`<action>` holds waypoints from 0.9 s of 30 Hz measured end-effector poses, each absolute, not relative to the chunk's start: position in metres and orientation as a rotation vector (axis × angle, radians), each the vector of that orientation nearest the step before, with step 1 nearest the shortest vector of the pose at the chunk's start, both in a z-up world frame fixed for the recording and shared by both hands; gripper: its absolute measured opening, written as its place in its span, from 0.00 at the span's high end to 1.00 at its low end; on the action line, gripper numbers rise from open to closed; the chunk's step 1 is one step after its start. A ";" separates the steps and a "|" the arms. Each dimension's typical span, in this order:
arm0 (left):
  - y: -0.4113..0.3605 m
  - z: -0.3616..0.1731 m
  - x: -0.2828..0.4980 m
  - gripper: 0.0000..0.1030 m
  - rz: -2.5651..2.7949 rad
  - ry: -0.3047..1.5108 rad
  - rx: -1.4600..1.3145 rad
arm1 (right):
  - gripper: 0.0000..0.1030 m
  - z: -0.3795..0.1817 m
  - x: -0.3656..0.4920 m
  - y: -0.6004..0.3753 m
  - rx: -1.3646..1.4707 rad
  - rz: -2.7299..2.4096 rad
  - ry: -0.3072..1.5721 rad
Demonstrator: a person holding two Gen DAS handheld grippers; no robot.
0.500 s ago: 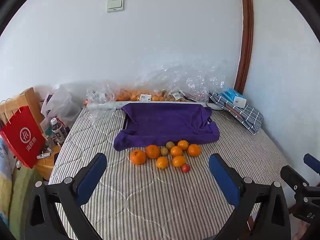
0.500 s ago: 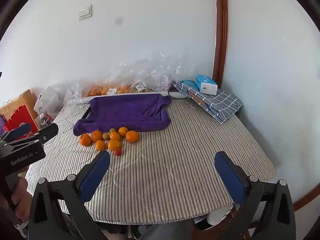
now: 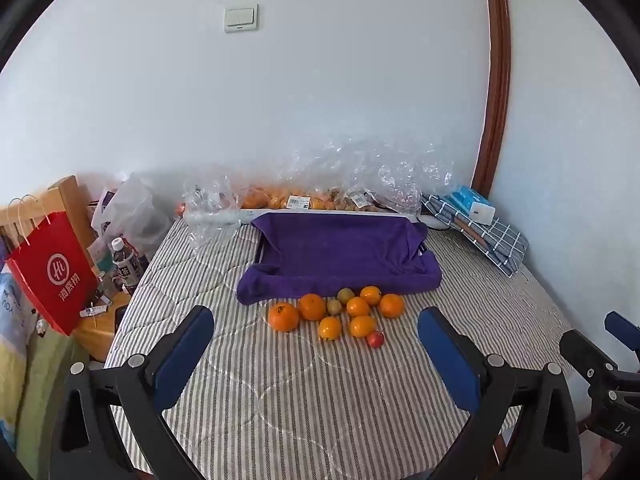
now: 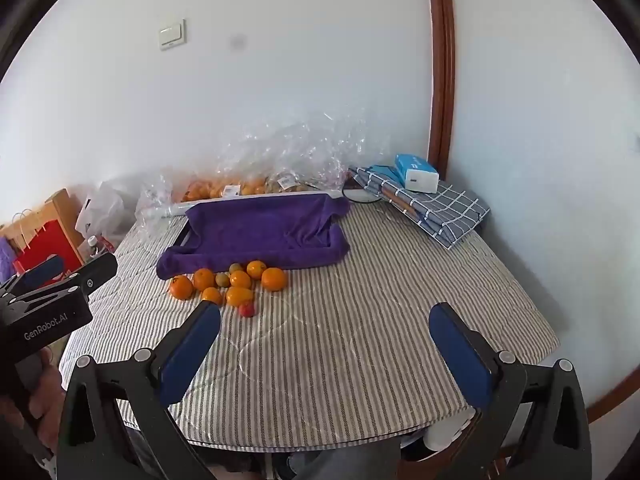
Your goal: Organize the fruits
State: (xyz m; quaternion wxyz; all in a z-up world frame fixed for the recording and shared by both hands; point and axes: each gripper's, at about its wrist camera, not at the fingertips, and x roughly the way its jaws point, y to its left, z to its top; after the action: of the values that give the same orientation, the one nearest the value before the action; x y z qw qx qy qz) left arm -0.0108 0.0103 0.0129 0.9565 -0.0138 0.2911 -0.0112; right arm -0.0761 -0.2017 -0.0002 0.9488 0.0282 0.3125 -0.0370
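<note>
1. Since the fruits [image 3: 340,312] lie bunched on the striped table [image 3: 320,400], touching the near edge of the purple towel [image 3: 340,252], begin with an outlier: the small red fruit [image 3: 376,339] at the cluster's 5 o'clock.
2. Left claw [image 3: 316,360] hangs spread wide and empty, short of the pile; bring it in low, jaws straddling one fruit only.
3. Right claw [image 4: 324,356], equally agape and empty, sits well apart; judging by the draped towel, that is probably the destination.

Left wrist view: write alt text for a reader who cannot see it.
A cluster of oranges, two greenish fruits and one small red fruit lies on a striped tablecloth before a purple towel. The open left claw frames them, holding nothing.
</note>
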 end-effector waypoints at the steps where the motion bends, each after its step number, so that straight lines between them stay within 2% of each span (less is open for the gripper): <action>1: 0.011 0.013 -0.012 0.00 -0.021 0.589 -0.029 | 0.00 0.001 -0.077 -0.201 0.058 -0.079 0.633; 27: 0.024 0.008 -0.022 0.00 -0.017 0.592 -0.069 | 0.00 0.001 -0.082 -0.195 0.060 -0.086 0.618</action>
State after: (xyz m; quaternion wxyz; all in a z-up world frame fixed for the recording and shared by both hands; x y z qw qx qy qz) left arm -0.0224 0.0239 0.0076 0.9559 -0.0339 0.2915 -0.0085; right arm -0.0818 -0.1945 0.0007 0.9513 0.0296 0.3040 -0.0425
